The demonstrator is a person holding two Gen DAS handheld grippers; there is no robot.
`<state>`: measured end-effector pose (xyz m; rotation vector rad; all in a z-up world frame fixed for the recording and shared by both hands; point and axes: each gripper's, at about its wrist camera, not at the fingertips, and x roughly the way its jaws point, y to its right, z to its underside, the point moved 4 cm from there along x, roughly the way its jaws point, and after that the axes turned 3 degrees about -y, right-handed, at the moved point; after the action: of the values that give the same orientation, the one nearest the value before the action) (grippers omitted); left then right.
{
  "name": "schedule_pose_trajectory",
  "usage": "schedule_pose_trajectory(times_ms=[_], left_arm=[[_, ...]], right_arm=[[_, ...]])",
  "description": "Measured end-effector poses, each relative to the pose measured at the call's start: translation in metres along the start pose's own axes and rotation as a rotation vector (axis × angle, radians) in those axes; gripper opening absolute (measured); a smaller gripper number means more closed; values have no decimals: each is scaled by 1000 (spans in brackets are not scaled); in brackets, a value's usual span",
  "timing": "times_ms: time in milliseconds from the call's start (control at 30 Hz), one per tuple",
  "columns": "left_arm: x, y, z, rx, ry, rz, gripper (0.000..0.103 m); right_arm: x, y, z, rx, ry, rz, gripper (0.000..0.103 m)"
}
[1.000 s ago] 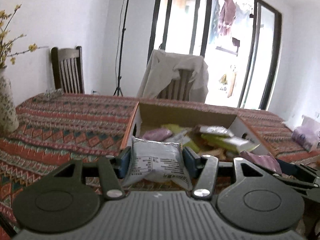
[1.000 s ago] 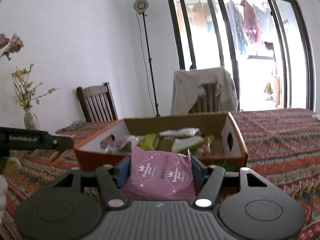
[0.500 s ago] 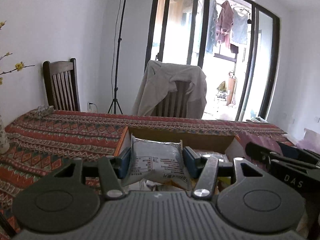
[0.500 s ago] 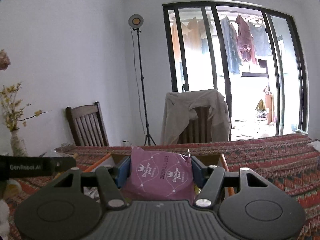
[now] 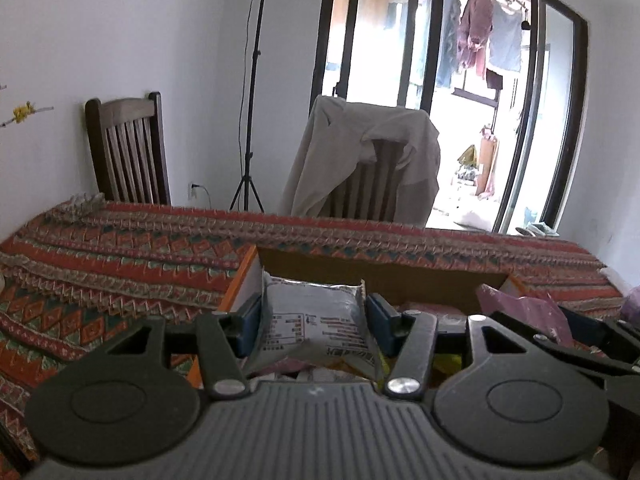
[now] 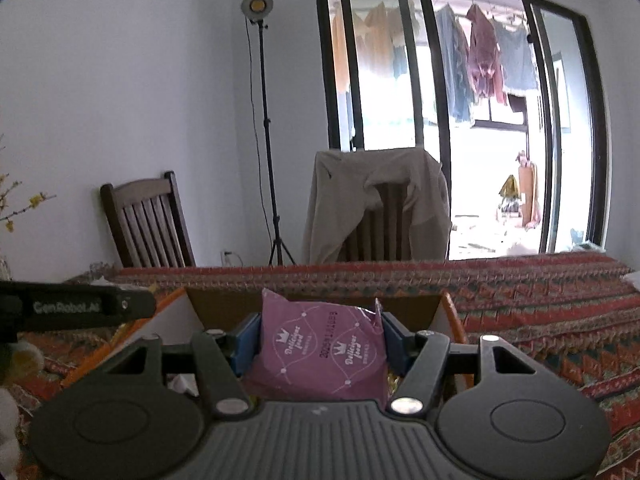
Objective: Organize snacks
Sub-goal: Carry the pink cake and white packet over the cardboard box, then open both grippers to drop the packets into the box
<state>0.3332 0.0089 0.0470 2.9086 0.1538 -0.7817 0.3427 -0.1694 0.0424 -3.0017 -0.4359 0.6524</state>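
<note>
Already, some snacks are seen lying in the cardboard box (image 5: 420,276). A silver snack packet (image 5: 314,322) is held between the left gripper (image 5: 313,320) fingers, which are opening, and a pink snack packet (image 6: 320,344) is squeezed in the right gripper (image 6: 318,342). Both packets are judged to be left to drop in.

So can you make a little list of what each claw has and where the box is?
left claw: jaws opening, silver snack packet between them
right claw: shut on a pink snack packet
box: open cardboard box on the patterned tablecloth, under both claws
inside box: more snacks, mostly hidden
behind table: two wooden chairs, one draped with a beige jacket
</note>
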Motion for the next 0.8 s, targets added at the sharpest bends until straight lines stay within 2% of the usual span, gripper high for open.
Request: schedule_pose_trajectory(times_ms=[133, 200, 267, 300, 333, 367, 433, 600, 800], left_arm=[[6, -10, 7, -17, -13, -11, 64], [5, -15, 8, -29, -5, -4, 74], [0, -21, 9, -45, 17, 8, 93], [-4, -23, 10, -48, 29, 6, 98], [-8, -25, 10, -51, 48, 5, 103], [-12, -27, 12, -52, 70, 9, 103], [-19, -30, 13, -51, 84, 22, 103], [-40, -34, 19, -65, 152, 10, 103], [-74, -31, 29, -30, 178, 30, 103]], right_arm=[[6, 2, 7, 0, -22, 9, 63], [7, 4, 10, 4, -29, 9, 64], [7, 7, 13, 9, -37, 0, 68], [5, 8, 14, 12, -33, -2, 70], [4, 11, 14, 15, -29, -8, 76], [3, 12, 15, 18, -25, -11, 88], [-3, 15, 14, 30, -9, -2, 102], [-16, 20, 15, 31, 6, 42, 103], [-43, 20, 18, 26, 13, 41, 103]])
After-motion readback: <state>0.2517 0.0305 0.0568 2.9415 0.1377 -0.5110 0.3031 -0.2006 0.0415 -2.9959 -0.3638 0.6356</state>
